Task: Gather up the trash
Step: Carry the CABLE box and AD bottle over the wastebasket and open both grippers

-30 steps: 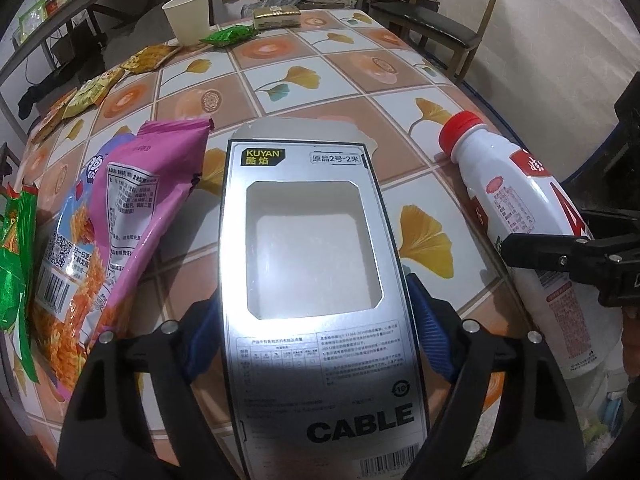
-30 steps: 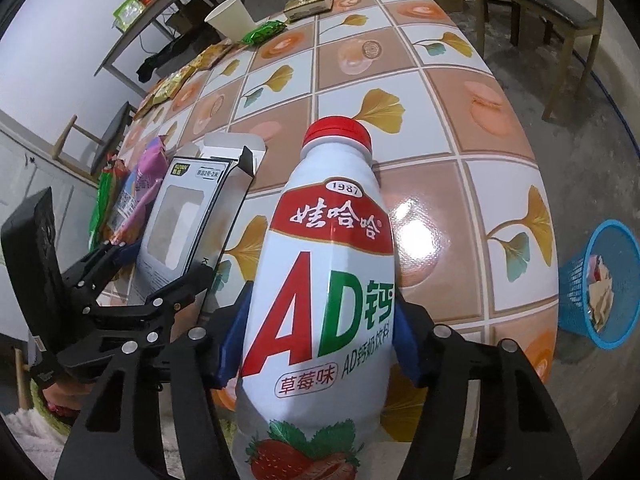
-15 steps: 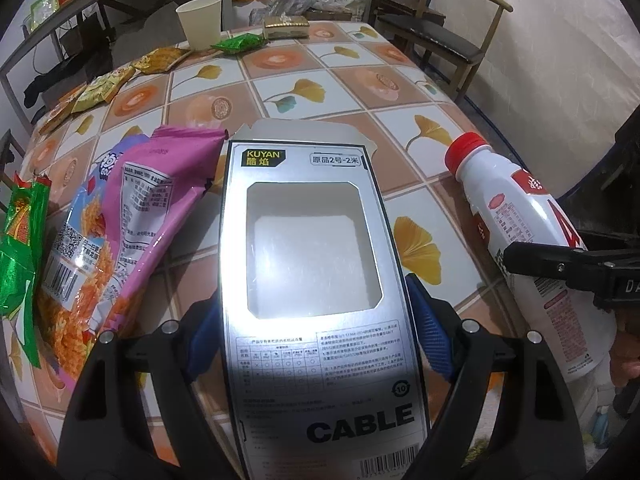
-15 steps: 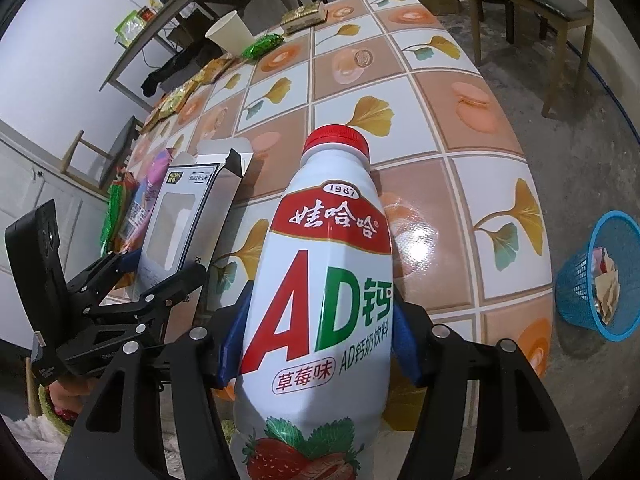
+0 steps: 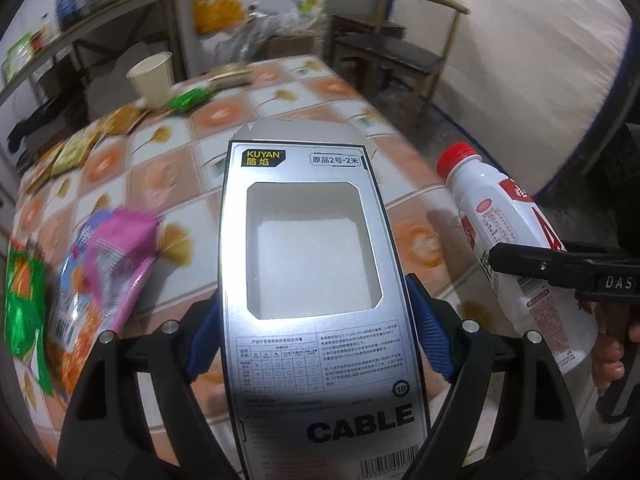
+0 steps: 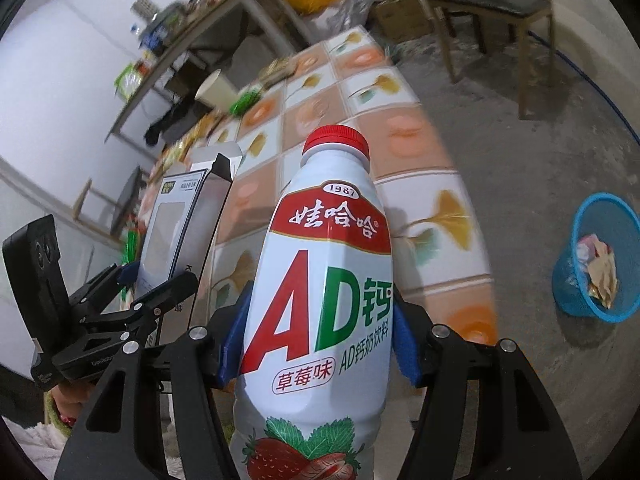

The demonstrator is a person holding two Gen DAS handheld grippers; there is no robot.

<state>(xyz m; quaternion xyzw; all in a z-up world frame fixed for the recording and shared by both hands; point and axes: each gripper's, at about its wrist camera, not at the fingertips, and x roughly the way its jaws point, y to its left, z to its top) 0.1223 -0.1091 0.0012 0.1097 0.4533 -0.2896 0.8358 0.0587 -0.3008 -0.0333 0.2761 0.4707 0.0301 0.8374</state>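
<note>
1. Cable box (image 5: 312, 280) is clamped between the blue pads (image 5: 202, 340) of the left gripper (image 5: 316, 340), which press on its two long edges near the lower end
2. Its long axis is seen to run straight away from the left wrist camera, along the fingers, with the printed word CABLE at the near end and the opened top flap at the far end, pointing out over the tiled table (image 5: 168, 168)
3. The box is held off the table surface; the cut-out window in its face shows a white, hollow inside
4. A white drink bottle (image 6: 324, 300) with a red cap is gripped by the right gripper (image 6: 320, 344), whose blue pads (image 6: 234, 344) are pressed against both sides of the body about halfway along
5. The bottle's long axis is likewise aligned with the fingers, cap end away from the camera, base end nearest; its strawberry label faces the lens
6. The two grippers are held side by side, the box to the left of the bottle, both above the table's near edge
7. On the table, a pink snack bag (image 5: 100, 264) and a green wrapper (image 5: 22, 300) are seen at the left, and a paper cup (image 5: 152, 80) at the far end
8. A blue mesh basket (image 6: 596, 264) with paper scraps in it stands on the floor, well to the right of the table
</note>
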